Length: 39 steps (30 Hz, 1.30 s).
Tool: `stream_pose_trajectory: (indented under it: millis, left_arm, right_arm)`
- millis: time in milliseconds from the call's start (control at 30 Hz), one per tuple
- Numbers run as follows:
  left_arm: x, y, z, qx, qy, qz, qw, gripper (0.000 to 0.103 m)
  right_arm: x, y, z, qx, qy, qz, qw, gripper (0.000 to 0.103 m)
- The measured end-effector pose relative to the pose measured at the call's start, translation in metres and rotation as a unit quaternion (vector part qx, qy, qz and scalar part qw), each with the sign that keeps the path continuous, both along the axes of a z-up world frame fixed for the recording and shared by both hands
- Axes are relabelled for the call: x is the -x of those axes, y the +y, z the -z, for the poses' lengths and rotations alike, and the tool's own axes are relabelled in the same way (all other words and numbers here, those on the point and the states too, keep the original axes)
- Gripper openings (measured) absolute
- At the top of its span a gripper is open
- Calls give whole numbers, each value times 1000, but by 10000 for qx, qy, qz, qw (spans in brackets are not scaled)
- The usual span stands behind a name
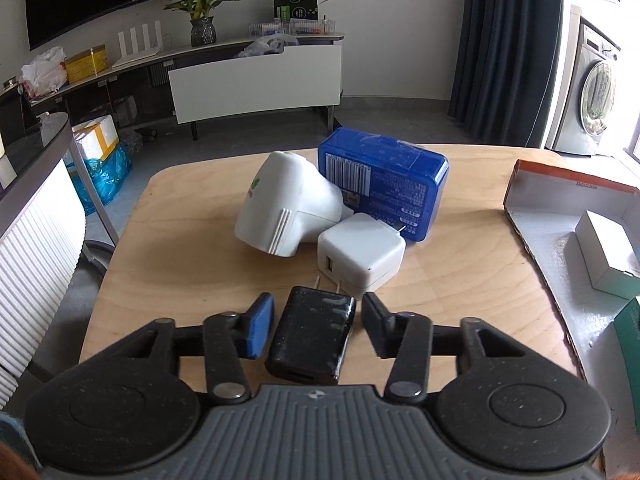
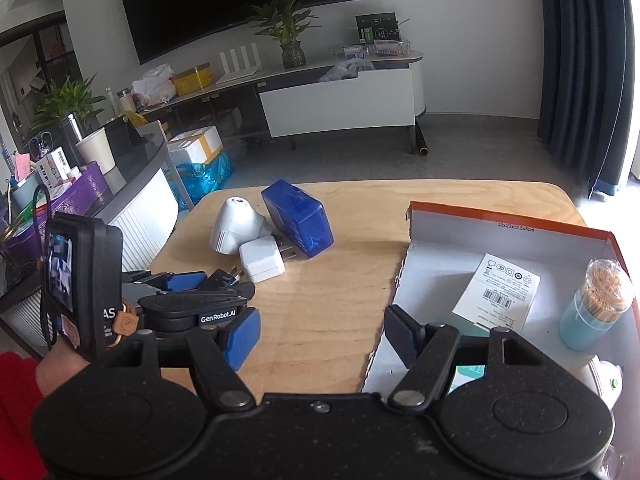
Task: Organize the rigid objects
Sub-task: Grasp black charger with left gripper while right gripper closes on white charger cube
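Now pinching the black USB charger (image 1: 310, 338) on the bench (image 1: 200, 264) with the left gripper (image 1: 316, 330), prongs at 12 o'clock along the fingers, orange-rimmed box (image 2: 516, 216) at 3 o'clock, right gripper (image 2: 320, 338) spread, empty, nearer it.

Light: daylight is coming in from the right, past the curtain (image 2: 580, 80).
Glare: the far right edge is washing out white.
Shadows: soft ones are lying on the bench (image 1: 192, 248).
Distortion: fisheye is bending walls and edges.
Focus: both views are staying fairly sharp.
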<state>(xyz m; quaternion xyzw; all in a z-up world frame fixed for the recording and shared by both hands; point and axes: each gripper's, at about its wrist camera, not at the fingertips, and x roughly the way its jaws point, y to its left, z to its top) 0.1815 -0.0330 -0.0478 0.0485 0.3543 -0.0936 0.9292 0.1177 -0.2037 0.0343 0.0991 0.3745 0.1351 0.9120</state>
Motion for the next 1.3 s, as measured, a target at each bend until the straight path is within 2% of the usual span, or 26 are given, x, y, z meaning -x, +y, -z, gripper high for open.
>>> stream_pose_trajectory:
  millis: [200,400,600,767,867,1067,1100,1133,1167,1300]
  left_arm:
    - [10,6,-3,62,83,47,9999,36]
    - [18,29,-17,264,318,-390,9984,36]
    - [22,44,-25,332,299,-662,9968,36]
    - [17,54,-24,502,266,-788,9953,36]
    - [15,57,-23,563,259,-848,9945,36]
    - [13,65,-19,655,248,-974,9928,36]
    - [12,65,-19,669,251,-982,9926,36]
    - [12,65,-19,685,251,-991,9924,36]
    - [12,65,-19,694,249,-998,9923,36]
    - [13,65,-19,695,227,-1022,9921,36]
  right_arm:
    - [-18,14,3,-14,30,-148,9999,81]
    - [-44,35,12,-107,215,-464,9986,81]
    - [-80,67,24,-13,421,-768,9962,82]
    - [-108,85,45,-67,697,-604,9957,82]
    - [-119,100,55,105,745,-566,9956,82]
    - [-132,119,63,440,489,-442,9969,84]
    - [-134,120,64,471,438,-449,9969,82]
    - [-134,122,65,541,388,-454,9967,69]
    - [-133,123,66,632,307,-455,9965,65]
    - [-124,119,66,655,279,-553,9959,64]
